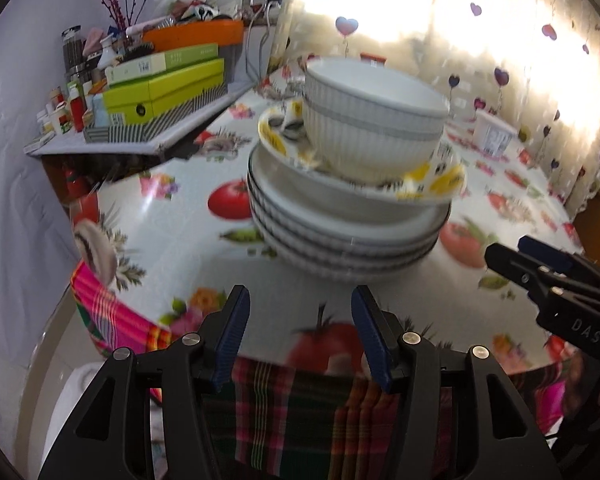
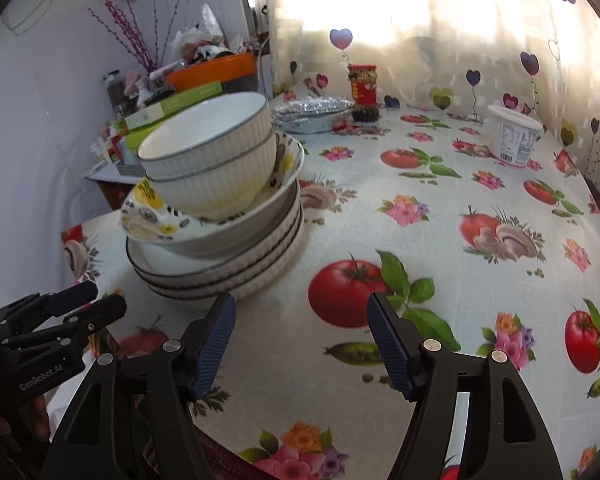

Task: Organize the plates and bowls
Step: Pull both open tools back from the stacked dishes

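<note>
A stack of dishes stands on the table: several white ribbed plates (image 1: 340,240) (image 2: 236,272) at the bottom, a yellow-patterned plate (image 1: 436,184) (image 2: 152,216) on them, and two nested white ribbed bowls (image 1: 372,120) (image 2: 212,168) on top. My left gripper (image 1: 300,300) is open just in front of the stack, nothing between its blue pads. In the right wrist view my right gripper (image 2: 300,308) is open too, to the right of the stack's base, and empty. Each gripper shows at the edge of the other's view: right gripper (image 1: 540,272), left gripper (image 2: 72,308).
The table (image 2: 420,208) has a tomato-and-flower oilcloth. At the back stand a red-labelled jar (image 2: 364,92), foil trays (image 2: 312,114) and a white tub (image 2: 514,136). A cluttered side shelf with green boxes (image 1: 164,88) is to the left. A plaid chair cover (image 1: 300,412) lies below the left gripper.
</note>
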### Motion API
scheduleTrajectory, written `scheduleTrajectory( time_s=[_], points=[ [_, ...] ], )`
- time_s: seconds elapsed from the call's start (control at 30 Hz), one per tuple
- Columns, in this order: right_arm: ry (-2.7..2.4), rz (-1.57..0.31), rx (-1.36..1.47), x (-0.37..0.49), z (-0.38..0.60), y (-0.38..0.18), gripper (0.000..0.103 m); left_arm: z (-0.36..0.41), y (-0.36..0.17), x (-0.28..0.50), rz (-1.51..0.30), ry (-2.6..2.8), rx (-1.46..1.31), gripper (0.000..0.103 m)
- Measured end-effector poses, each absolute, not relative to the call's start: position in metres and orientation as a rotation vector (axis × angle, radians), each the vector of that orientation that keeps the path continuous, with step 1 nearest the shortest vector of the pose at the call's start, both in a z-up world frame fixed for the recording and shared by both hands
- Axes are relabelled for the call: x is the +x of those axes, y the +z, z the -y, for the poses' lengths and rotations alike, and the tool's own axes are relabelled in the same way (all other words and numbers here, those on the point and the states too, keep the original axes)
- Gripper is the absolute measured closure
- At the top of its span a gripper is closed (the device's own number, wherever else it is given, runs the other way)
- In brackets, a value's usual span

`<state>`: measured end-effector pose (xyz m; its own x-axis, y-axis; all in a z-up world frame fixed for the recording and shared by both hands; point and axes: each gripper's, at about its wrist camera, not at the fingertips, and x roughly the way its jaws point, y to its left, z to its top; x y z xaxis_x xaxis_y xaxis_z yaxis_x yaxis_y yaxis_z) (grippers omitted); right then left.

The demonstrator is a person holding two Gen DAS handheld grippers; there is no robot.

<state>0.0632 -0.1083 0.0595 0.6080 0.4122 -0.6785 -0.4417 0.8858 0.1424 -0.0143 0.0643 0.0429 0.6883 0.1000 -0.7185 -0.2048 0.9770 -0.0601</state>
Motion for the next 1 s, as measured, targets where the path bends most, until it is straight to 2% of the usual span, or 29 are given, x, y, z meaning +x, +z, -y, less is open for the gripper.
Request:
scheduleTrajectory(
  time_s=[0.4, 0.5, 1.0],
  points=[
    [0.443, -0.854, -0.099, 0.055, 0.105, 0.030, 0.027, -0.053, 0.019, -0.014, -0.849, 0.177, -0.109, 0.049],
    [0.424, -0.867, -0.102, 0.055, 0.107, 0.026, 0.022, -0.054, 0.015, -0.012, -0.858, 0.185, -0.111, 0.049],
    [0.400, -0.865, -0.121, 0.057, 0.107, 0.019, 0.021, -0.048, 0.011, -0.007, -0.862, 0.186, -0.094, 0.049]
  ],
)
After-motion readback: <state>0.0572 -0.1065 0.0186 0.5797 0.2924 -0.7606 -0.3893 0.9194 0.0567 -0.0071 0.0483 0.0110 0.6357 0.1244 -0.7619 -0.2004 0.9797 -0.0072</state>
